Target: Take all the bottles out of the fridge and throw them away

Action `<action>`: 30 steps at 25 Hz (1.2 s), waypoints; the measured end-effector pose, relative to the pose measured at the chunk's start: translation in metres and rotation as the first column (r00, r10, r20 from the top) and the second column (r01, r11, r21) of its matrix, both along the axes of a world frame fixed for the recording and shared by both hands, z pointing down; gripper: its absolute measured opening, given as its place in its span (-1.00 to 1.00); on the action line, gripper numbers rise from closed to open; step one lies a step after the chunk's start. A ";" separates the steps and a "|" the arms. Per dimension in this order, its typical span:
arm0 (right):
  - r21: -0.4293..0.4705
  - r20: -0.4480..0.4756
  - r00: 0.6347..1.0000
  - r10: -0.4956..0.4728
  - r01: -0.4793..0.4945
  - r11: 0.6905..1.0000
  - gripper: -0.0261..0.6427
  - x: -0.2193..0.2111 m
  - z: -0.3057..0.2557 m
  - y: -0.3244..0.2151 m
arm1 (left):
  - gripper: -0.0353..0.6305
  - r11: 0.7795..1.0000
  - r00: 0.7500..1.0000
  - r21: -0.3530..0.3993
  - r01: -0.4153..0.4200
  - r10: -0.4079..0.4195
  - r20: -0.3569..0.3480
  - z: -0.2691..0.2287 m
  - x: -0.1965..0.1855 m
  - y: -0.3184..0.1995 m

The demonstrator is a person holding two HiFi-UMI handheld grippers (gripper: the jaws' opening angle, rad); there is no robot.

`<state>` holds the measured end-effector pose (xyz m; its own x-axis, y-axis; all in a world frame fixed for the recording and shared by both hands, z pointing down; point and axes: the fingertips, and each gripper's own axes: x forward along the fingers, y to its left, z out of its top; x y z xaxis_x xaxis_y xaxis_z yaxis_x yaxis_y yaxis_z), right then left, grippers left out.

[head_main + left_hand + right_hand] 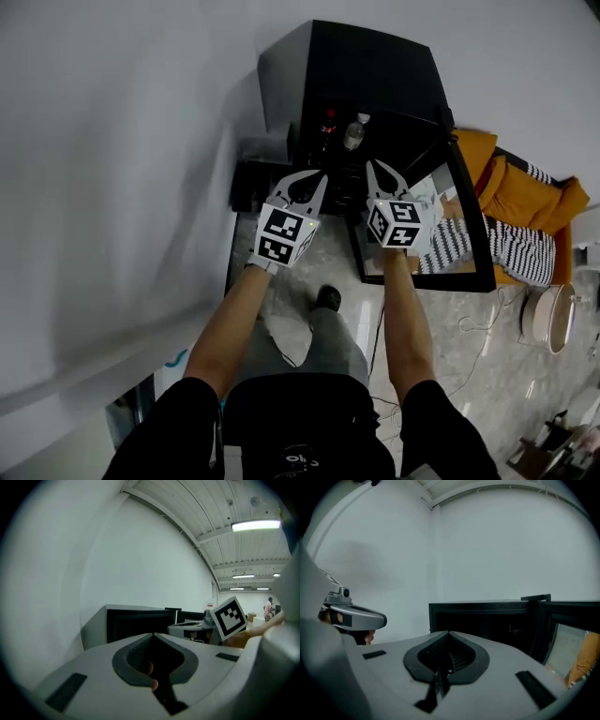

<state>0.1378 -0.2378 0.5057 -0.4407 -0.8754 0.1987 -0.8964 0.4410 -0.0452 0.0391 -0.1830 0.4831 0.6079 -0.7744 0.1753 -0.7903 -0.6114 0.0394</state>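
Head view first: where are the bottles?

Both stand inside the open fridge [356,75], at twelve o'clock from the grippers. There is a red-capped bottle [328,122], and a clear bottle [353,134] just beside it at four o'clock. The door [469,234] is swung out toward three o'clock.

And the grippers?

The left gripper [317,178] and right gripper [373,169] are side by side in front of the shelves, apart from both bottles.

Left gripper view?

Its jaws are pressed together with nothing between them. The fridge sits at twelve o'clock and the right gripper at two o'clock.

Right gripper view?

Those jaws are together too, and empty. The dark fridge interior lies at one o'clock, too dim to pick out the bottles.

So how far along?

Barely begun, I'd judge. The door is open, but no bottle has been taken or thrown away, and both are left to do.
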 end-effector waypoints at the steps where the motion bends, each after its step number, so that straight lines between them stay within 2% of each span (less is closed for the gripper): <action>1: 0.010 -0.003 1.000 -0.008 0.008 1.000 -0.90 0.001 0.009 -0.006 | -0.88 1.000 1.000 0.006 0.009 -0.009 0.000 0.009 0.002 -0.006; 7: 0.070 0.028 0.998 -0.056 0.054 0.996 -0.90 0.006 0.075 -0.025 | -0.88 0.998 0.999 0.032 0.045 -0.045 0.001 0.078 0.006 -0.031; 15: 0.097 0.065 0.997 -0.048 0.042 0.994 -0.90 -0.001 0.146 -0.030 | -0.88 1.000 0.999 0.011 0.018 -0.017 -0.028 0.146 0.013 -0.041; 22: 0.099 0.066 0.998 -0.011 0.004 0.995 -0.90 0.004 0.185 -0.020 | -0.88 0.999 0.999 0.019 -0.031 0.031 -0.018 0.173 0.029 -0.039; 30: 0.120 0.043 0.998 0.050 -0.055 0.991 -0.89 0.028 0.200 -0.044 | -0.88 0.999 0.998 0.023 -0.022 0.023 -0.055 0.175 0.045 -0.060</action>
